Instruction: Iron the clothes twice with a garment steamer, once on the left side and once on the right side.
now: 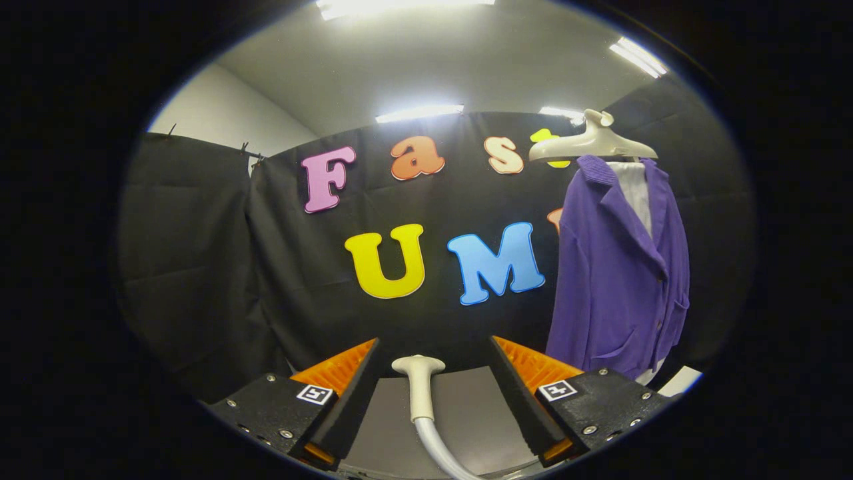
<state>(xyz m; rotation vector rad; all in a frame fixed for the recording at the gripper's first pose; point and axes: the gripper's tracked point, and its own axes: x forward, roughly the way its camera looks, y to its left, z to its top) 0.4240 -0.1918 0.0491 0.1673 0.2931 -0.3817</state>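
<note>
A purple cardigan (616, 280) over a white shirt hangs on a cream hanger (593, 143), beyond the fingers and off to their right. The cream steamer head (418, 390) with its pale hose (436, 447) lies on a grey surface (470, 413), in the gap between the fingers. My gripper (433, 353) is open, its fingers wide apart on either side of the steamer handle, and neither touches it.
The black cloth booth wall hangs behind everything, with a white wall and ceiling lights above it. A white edge (680, 381) shows below the cardigan's hem, right of the right finger.
</note>
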